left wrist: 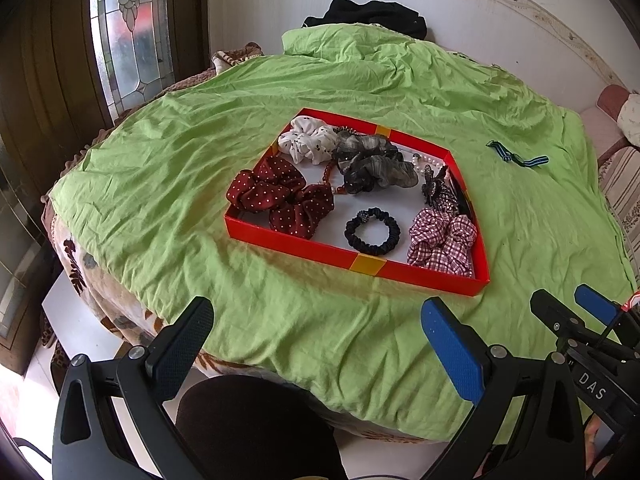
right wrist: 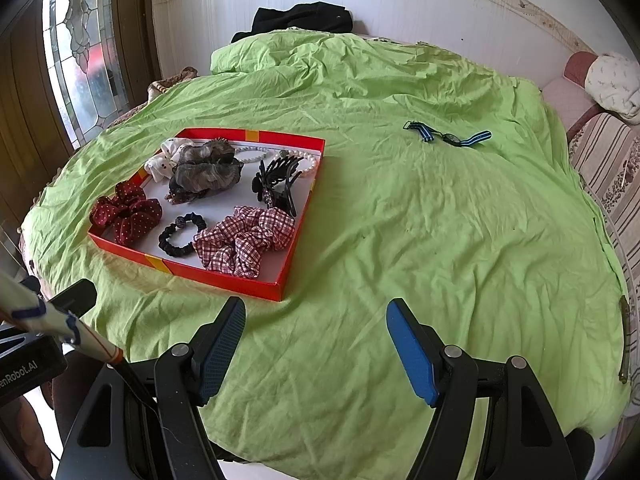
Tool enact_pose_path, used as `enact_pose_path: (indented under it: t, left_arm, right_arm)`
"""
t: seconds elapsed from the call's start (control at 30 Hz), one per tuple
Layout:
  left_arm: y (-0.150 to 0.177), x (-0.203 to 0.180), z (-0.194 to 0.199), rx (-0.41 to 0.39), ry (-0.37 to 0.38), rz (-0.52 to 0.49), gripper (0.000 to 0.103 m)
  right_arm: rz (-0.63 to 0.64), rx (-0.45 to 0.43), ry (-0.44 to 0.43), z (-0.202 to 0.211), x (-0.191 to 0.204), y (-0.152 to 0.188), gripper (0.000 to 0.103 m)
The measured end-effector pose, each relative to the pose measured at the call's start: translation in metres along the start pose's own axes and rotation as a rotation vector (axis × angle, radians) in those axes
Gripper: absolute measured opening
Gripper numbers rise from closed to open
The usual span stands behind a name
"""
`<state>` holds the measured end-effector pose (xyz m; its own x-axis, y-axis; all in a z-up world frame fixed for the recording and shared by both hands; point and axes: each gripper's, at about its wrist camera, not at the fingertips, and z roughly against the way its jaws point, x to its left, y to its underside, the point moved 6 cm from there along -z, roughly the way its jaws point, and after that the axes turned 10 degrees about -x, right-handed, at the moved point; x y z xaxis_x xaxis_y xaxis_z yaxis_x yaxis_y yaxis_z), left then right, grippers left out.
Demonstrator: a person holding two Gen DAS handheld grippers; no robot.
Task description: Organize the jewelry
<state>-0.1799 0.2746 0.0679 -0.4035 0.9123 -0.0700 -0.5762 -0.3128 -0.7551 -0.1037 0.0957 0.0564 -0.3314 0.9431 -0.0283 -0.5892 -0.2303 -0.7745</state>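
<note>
Left gripper [left wrist: 318,344] spread wide, nothing between the fingers, hovering over the green sheet [left wrist: 160,184]. Right gripper [right wrist: 316,348] likewise released and empty. Red tray [left wrist: 420,276] ahead of the left fingers, slightly right; ahead and left of the right fingers. Inside: maroon scrunchie [left wrist: 280,200], white scrunchie [left wrist: 308,140], grey scrunchie [left wrist: 372,168], black hair tie [left wrist: 372,232], plaid scrunchie [left wrist: 442,240], claw clip [right wrist: 276,186]. Pearl strands [right wrist: 308,162] along the far tray wall clear only from the right wrist. Striped-strap watch [right wrist: 450,137] on the sheet, outside the tray, well ahead of the right fingers; its face readable only there, just a ribbon shape from the left. Black cloth [right wrist: 304,16] at the far edge.
</note>
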Motion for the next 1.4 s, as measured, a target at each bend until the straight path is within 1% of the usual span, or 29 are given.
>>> enact_pose_path:
  t: [0.4, 0.8, 1.27, 1.4]
  left_arm:
    - [0.0007, 0.0, -0.0014, 0.003, -0.001, 0.001, 0.103]
    - [0.0056, 0.0017, -0.0074, 0.024, 0.003, 0.009, 0.103]
    - [0.0032, 0.0022, -0.009, 0.027, 0.006, 0.009, 0.103]
    - [0.0015, 0.0031, -0.0087, 0.024, -0.004, 0.012, 0.103]
  right_arm:
    - [0.003, 0.001, -0.001, -0.0009, 0.0005, -0.0001, 0.077]
    - [0.01, 0.002, -0.007, -0.005, 0.0028, 0.0026, 0.078]
    - [0.016, -0.003, -0.027, -0.0036, 0.0054, 0.0016, 0.078]
    - [0.016, -0.004, -0.047, -0.0028, 0.0059, 0.0011, 0.078]
